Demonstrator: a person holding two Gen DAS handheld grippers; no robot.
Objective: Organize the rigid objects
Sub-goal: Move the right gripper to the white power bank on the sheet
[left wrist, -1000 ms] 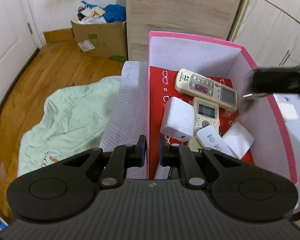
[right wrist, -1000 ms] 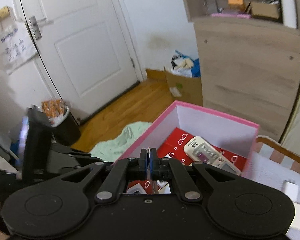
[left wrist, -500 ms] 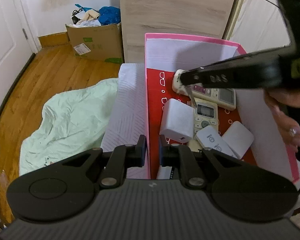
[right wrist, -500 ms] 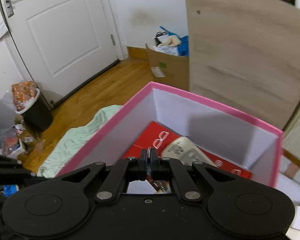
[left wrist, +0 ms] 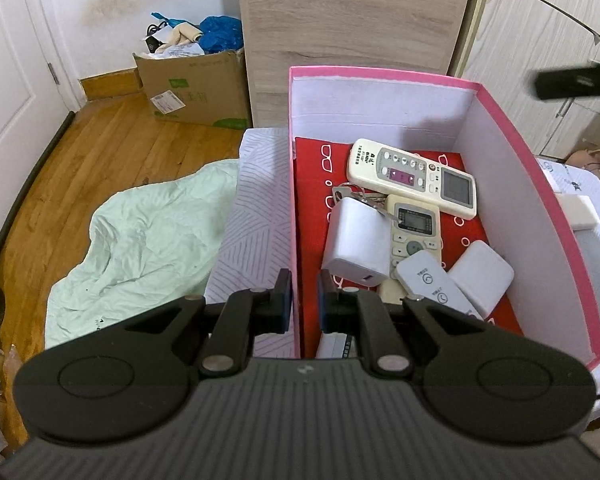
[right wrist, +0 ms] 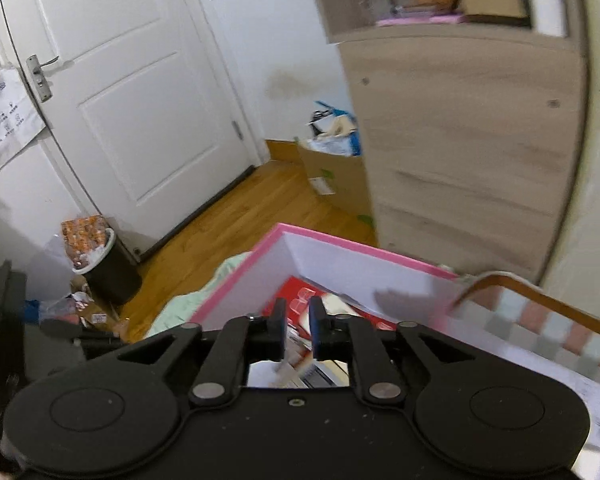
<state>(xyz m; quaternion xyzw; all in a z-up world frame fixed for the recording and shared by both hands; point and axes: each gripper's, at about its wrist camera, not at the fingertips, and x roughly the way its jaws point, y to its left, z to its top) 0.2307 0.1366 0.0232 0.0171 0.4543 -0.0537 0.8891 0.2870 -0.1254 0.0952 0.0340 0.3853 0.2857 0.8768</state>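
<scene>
A pink box (left wrist: 380,72) with a red floor holds a large white remote (left wrist: 412,176), a second remote (left wrist: 414,232), a white charger (left wrist: 358,240), a small white remote (left wrist: 432,284) and a white power bank (left wrist: 480,276). A bunch of keys (left wrist: 352,192) lies between the charger and the large remote. My left gripper (left wrist: 302,300) is shut on the box's left wall. Above the box's near corner, my right gripper (right wrist: 298,324) has its jaws opening, with nothing between them. It shows as a dark blur (left wrist: 576,82) in the left wrist view.
The box (right wrist: 236,280) sits on a striped white sheet (left wrist: 256,200). A white block (left wrist: 578,210) lies outside its right wall. A green cloth (left wrist: 140,240) and a cardboard box (left wrist: 192,84) are on the wooden floor. A wooden cabinet (left wrist: 348,12) stands behind, and a bin (right wrist: 104,268) by the door.
The right gripper came over the box shut on the keys, then drew back up to the right with parted jaws. The keys now lie in the box. The left gripper has not moved.
</scene>
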